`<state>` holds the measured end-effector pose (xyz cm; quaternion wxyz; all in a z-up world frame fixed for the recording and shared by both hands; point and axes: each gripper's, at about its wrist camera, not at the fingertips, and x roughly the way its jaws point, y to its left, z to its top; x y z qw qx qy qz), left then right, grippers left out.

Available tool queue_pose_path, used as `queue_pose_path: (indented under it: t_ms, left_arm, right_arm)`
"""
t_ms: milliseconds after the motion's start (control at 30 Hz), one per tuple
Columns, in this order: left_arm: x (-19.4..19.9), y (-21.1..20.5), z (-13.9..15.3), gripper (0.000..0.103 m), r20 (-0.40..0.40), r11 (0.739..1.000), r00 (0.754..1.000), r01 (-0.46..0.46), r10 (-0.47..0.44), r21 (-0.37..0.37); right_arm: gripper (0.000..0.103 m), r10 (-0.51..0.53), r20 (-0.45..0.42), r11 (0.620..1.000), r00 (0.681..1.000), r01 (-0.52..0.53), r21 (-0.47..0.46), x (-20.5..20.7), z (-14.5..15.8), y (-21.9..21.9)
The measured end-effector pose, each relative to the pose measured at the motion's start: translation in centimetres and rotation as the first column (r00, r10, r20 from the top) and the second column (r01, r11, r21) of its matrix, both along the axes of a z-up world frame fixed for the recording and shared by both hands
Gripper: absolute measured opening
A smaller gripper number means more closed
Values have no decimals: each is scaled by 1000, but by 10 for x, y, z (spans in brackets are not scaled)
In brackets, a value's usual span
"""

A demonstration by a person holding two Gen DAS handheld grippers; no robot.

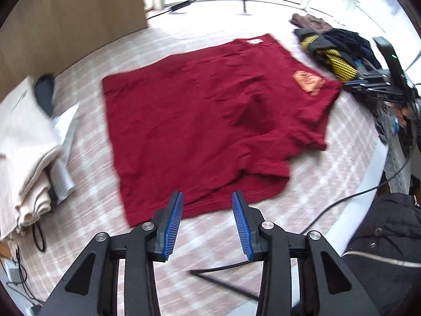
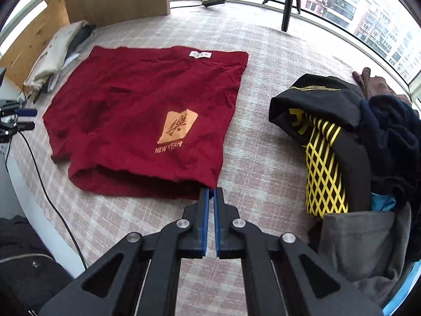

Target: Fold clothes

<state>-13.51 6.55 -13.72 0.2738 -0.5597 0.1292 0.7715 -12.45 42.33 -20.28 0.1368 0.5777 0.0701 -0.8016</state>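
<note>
A dark red T-shirt [image 2: 136, 121] lies spread on the pink checked bedcover [image 2: 263, 142], partly folded, its gold print [image 2: 177, 127] with "NEW YEAR" facing up and a white neck label [image 2: 200, 54] at its far edge. In the right wrist view the shirt fills the middle of the cover; a doubled layer shows along its near hem.

The right gripper [image 2: 211, 194] sits just at the shirt's near right corner, its blue pads pressed almost together; whether any cloth is pinched between them cannot be told. The left gripper [image 1: 208, 205] hovers over the shirt's near edge with its blue fingers spread wide, nothing between them.

Toward the right side of the cover, apart from the shirt, lies a heap of clothes: a black and yellow garment [image 2: 323, 158], a navy fleece [image 2: 389, 137], a grey piece [image 2: 368, 242] and a brown one [image 2: 373, 81] farther back. Toward the left side, near the shirt, is a stack of folded cream clothes [image 1: 23, 152] with a white sheet [image 1: 65, 121] beside it.

A strip of bare cover runs between shirt and heap, and more lies open beyond the shirt toward the windows, where a tripod [image 2: 286, 2] stands. A black cable [image 2: 52, 197] trails along the cover's near left edge, and a dark jacket [image 1: 389, 250] sits off the near edge.
</note>
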Motion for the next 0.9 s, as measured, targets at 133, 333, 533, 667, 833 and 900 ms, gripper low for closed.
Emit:
queue_pose_path:
  t_ms: [133,333,533,667,833,900]
  left_arm:
    - [17,68,11,38,-21,995,997,80,-79,58]
    - [24,199,-1,45,-53,976,981,190,-185,105]
    - [6,290,-32,45,-54,977,980,196,-192,79]
    - [-12,318,-50,45,-29,988,990,143,-141,57]
    - [-17,330,-54,42,-50,993,992,113,-112,17]
    - [-20,327,-52,27,-33,995,995,99,-98,29]
  right_arm:
    - [35,-25,21,994,999,27,-109,-10,11,23]
    - [35,-94,-42,973,995,83,-214,-63,34,57]
    - [37,-107,41,973,993,113,-203,-142,14,57]
    - [44,-69,74,978,995,83,-192,-170,-9,45]
    - [47,-40,94,980,995,57,-189,-193,-32,32]
    - [47,-43,107,978,993,63,-197,-203,-40,27]
